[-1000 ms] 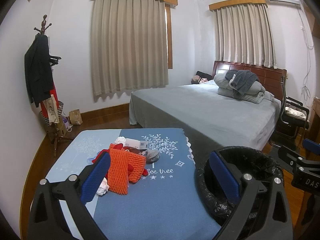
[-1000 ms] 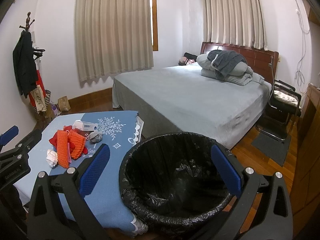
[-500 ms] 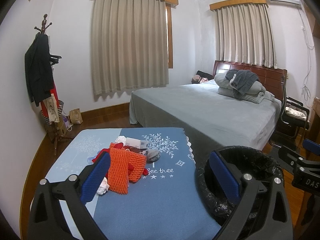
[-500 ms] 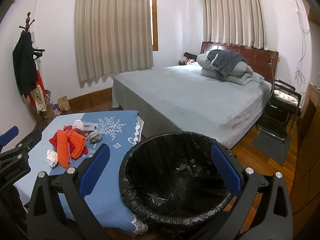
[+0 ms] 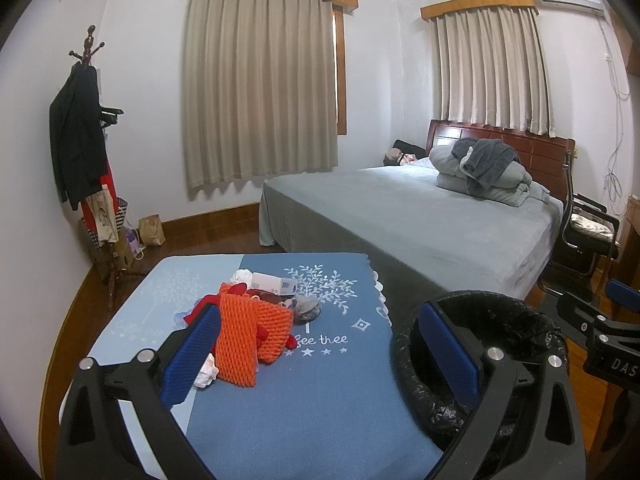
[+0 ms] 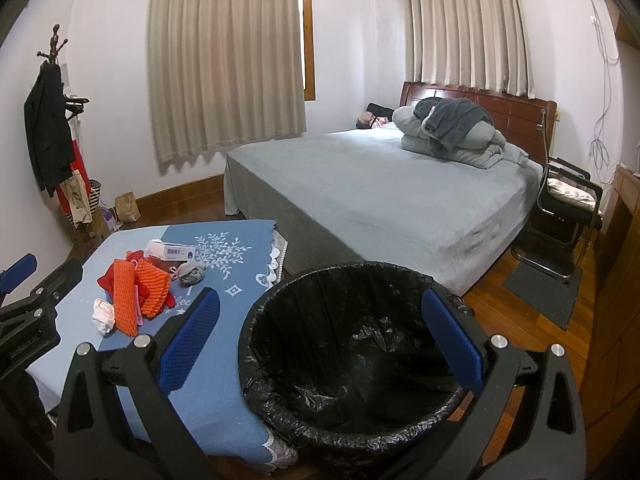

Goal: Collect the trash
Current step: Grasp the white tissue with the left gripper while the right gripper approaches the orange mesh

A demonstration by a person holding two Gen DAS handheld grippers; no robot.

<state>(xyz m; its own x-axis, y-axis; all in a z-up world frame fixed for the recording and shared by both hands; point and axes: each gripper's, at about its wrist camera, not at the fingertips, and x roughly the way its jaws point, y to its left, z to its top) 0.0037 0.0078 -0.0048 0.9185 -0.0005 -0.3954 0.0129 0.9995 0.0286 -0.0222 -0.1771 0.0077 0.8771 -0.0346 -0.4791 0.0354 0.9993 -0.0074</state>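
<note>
Two grippers: both held wide apart and holding nothing, blue pads facing each other above a low table in a bedroom.
Left gripper: hangs over the near part of the table, jaws spread; its left pad sits in front of the trash pile, its right pad in front of the bin's rim.
Right gripper: poised above the bin, jaws spread to either side of the opening, gripping nothing.
Bin: round, lined with a crinkled black bag, standing just beside the table's right edge.
Table: covered with a blue cloth printed with white trees and stars.
Trash pile: heaped on the left-centre of the cloth, well apart from the bin.
Orange foam netting: two pieces leaning together at the front of the heap, red scraps beneath.
White tissue: crumpled, touching the netting's near-left side.
Grey wad: just right of the netting.
White carton: a small box with blue print, lying flat at the back of the heap.
Bed: beyond the table, grey cover smooth, folded bedding piled by the wooden headboard.
Coat stand: against the left wall, hung with a dark jacket and bags.
Curtains: beige, drawn across two windows on the far walls.
</note>
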